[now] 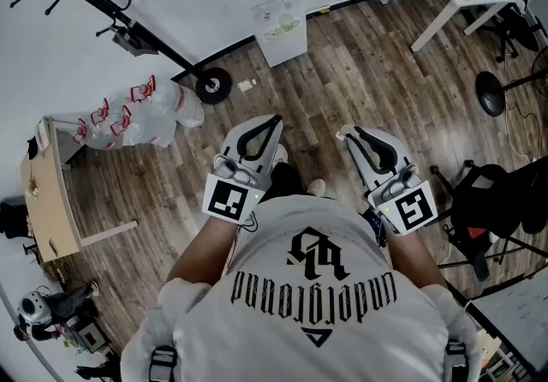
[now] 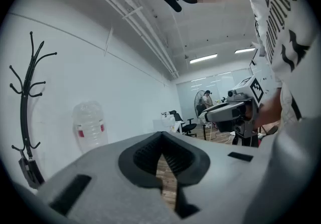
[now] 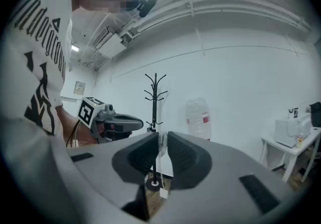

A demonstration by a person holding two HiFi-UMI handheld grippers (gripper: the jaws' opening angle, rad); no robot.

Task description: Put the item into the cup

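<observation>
Person in a white T-shirt (image 1: pixel 308 286) with black print, seen from above, standing on a wooden floor (image 1: pixel 360 63). Both tools are held level in front of the body, side by side and apart, pointing toward a white wall. The left gripper (image 1: pixel 276 122) is clenched: its jaw tips meet with nothing between them, and floorboards show through the gap lower down. The right gripper (image 1: pixel 343 134) has its jaws a narrow slit apart, clamping nothing that can be made out. The pole of a black coat stand (image 3: pixel 155 92) shows through the slit. Near the stand, a large clear water bottle (image 3: pixel 197 117) tops a white dispenser (image 1: pixel 281 25) against the wall. A white table (image 1: pixel 445 3) stands at the far right. Where the item and the cup are, no view lets me tell.
</observation>
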